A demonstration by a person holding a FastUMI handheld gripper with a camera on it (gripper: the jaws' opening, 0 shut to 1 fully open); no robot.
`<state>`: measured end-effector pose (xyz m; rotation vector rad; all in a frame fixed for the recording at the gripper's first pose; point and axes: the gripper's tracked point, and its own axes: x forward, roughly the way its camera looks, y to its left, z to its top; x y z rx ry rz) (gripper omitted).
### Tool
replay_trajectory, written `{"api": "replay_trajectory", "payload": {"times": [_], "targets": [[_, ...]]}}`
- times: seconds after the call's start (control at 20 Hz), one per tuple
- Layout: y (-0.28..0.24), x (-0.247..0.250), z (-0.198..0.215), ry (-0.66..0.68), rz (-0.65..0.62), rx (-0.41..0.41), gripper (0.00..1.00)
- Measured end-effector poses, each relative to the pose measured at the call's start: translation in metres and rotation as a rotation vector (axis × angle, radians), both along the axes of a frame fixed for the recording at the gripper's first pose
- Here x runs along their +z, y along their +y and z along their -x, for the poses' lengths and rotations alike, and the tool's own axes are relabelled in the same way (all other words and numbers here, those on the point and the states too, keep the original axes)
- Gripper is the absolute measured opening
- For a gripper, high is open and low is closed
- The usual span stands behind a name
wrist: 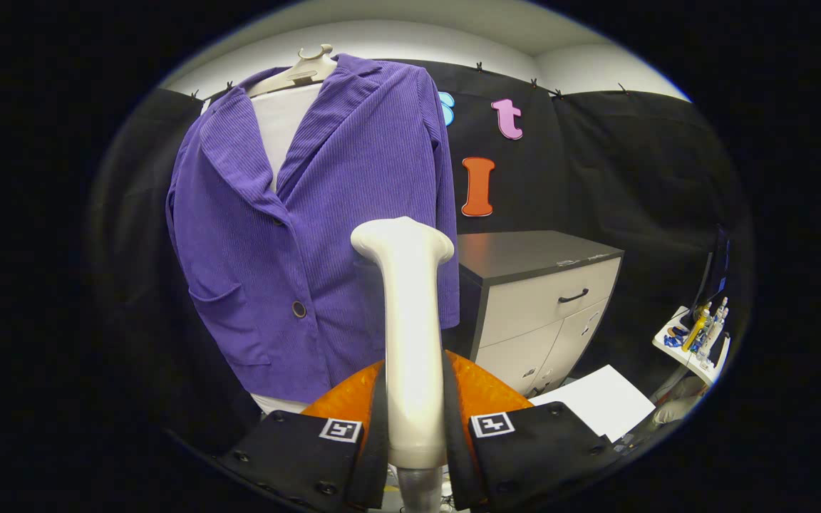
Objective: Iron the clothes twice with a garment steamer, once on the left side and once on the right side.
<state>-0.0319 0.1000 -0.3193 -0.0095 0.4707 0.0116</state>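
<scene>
Gripper (414,427) clenched on the steamer (410,320) handle, head upright | purple jacket (296,235) hangs on its hanger (296,71) just beyond | you press the head flat, stroke one side slowly

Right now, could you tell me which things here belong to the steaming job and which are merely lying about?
For the job:
garment steamer, clamped between the tool fingers
purple jacket on its hanger

Lying about:
cabinet
white sheet
shelf of bottles
</scene>
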Motion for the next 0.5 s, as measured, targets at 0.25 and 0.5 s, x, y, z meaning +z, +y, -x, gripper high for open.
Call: {"api": "replay_trajectory", "payload": {"times": [0.25,0.5], "targets": [[-0.003,-0.026,0.010,0.045,0.005,-0.002,0.42],[-0.003,-0.053,0.022,0.092,0.008,-0.002,0.42]]}}
